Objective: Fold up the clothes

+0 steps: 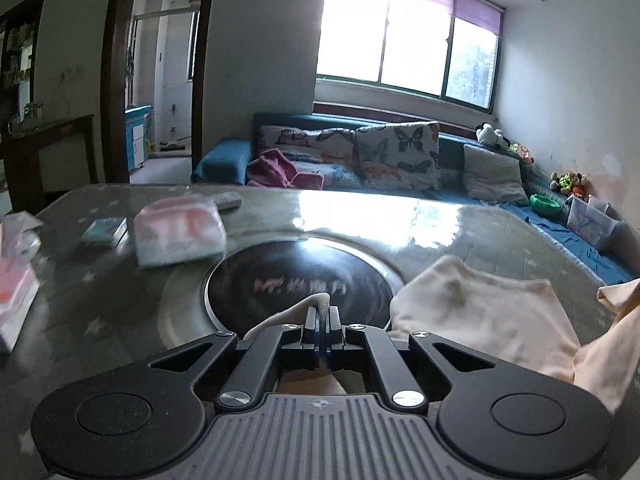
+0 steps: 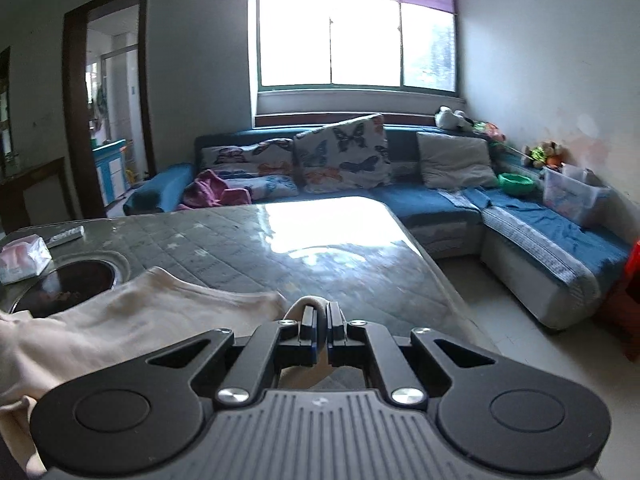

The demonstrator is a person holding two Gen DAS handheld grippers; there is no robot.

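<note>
Black fingers of the left gripper [image 1: 322, 316] stand pressed together over a pinched fold of the cream garment [image 1: 480, 312], which loops up between the tips and hangs in front of the table's dark round inset plate [image 1: 280, 280]. To the right of the gripper, the rest of the garment lies in a loose spread on the quilt-patterned table [image 1: 500, 236], with 1 edge lifted at the far right of the left wrist view. Left of the plate sit a pink-and-white tissue pack [image 1: 178, 230], a small blue booklet [image 1: 105, 231] and a grey remote [image 1: 228, 201]. Beyond the table stand a blue sofa [image 1: 224, 160] with butterfly cushions [image 1: 396, 152] and a bright window [image 1: 404, 40].

From the right wrist view, the right gripper [image 2: 321, 316] is likewise closed tight on a fold of the same cream garment [image 2: 140, 312], a small loop of cloth showing above its tips. The cloth stretches away to the left across the near part of the table [image 2: 360, 260], partly covering the rim of the dark plate [image 2: 72, 280]. The tissue pack [image 2: 24, 258] and remote [image 2: 66, 235] rest at the table's far left corner. Behind it, the sofa [image 2: 432, 200] runs around the corner under the window [image 2: 356, 40], carrying a green bowl [image 2: 516, 182] and a clear storage box [image 2: 572, 196].
</note>
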